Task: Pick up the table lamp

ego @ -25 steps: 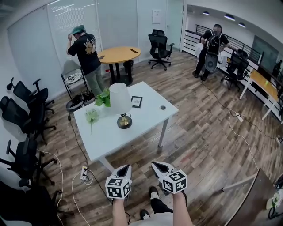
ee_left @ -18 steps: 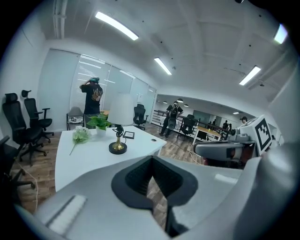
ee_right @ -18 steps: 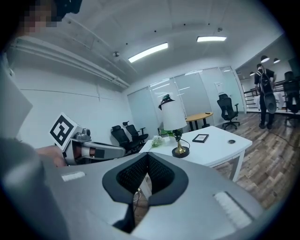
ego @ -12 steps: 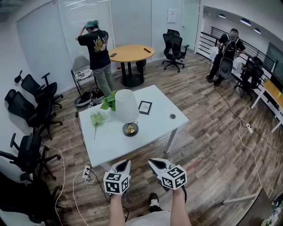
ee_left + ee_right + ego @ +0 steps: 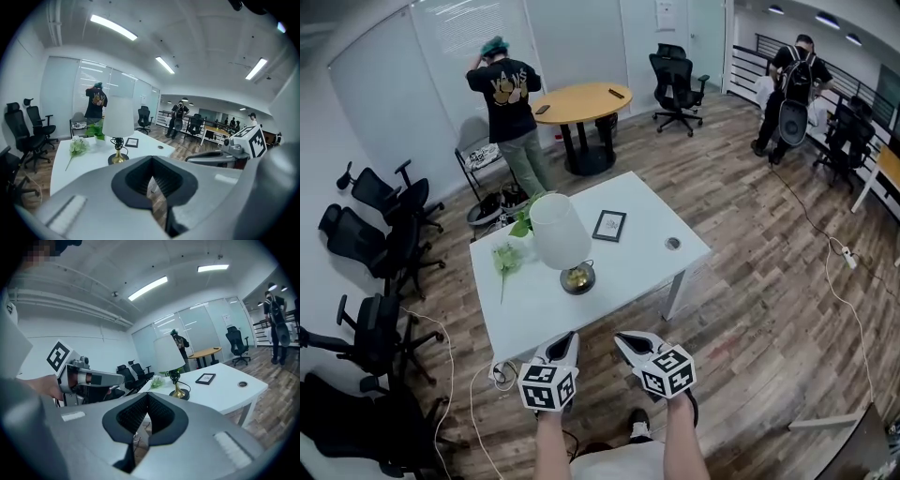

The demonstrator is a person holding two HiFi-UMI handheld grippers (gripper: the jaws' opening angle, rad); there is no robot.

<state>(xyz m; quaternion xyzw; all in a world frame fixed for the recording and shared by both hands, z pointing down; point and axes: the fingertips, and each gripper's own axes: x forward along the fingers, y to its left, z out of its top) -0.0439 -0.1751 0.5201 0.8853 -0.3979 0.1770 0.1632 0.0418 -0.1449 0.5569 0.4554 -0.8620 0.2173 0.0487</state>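
Nearby, flower, plant and picture frame beside table lamp.

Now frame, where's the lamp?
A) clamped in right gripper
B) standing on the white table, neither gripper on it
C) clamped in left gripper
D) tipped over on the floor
B: the table lamp stands upright on the white table, while the left gripper and the right gripper are by the table's near edge, clear of the lamp, jaws together on nothing.
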